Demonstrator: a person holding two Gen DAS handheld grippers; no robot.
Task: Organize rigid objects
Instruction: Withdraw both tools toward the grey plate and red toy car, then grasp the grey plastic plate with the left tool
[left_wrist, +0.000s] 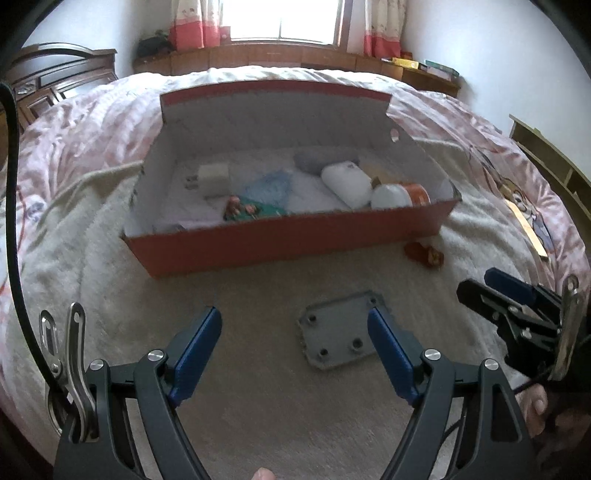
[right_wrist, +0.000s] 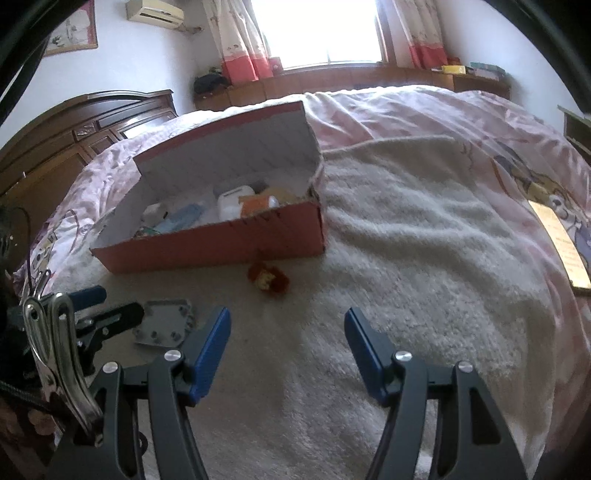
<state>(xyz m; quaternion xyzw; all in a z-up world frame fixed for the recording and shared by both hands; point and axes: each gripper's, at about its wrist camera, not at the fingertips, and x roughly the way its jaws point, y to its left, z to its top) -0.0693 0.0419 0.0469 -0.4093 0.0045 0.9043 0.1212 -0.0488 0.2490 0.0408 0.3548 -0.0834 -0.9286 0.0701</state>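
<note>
An open red shoebox (left_wrist: 280, 243) (right_wrist: 221, 243) sits on a white fuzzy blanket and holds several items: a white charger plug (left_wrist: 212, 179), a white bottle (left_wrist: 347, 184), an orange-labelled jar (left_wrist: 404, 195) and small toys. A grey flat plate with holes (left_wrist: 338, 339) (right_wrist: 164, 325) lies on the blanket just ahead of my left gripper (left_wrist: 295, 317), under its right pad. That gripper is open and empty. A small red toy (left_wrist: 424, 253) (right_wrist: 267, 278) lies in front of the box. My right gripper (right_wrist: 288, 317) is open over bare blanket, with nothing between its pads.
The white blanket (right_wrist: 406, 258) covers a pink bedspread (right_wrist: 498, 129). A flat wooden board (right_wrist: 561, 243) lies at the bed's right edge. A dark wooden headboard (right_wrist: 74, 129) stands at left, a window ledge behind, and shelves (left_wrist: 554, 166) at right.
</note>
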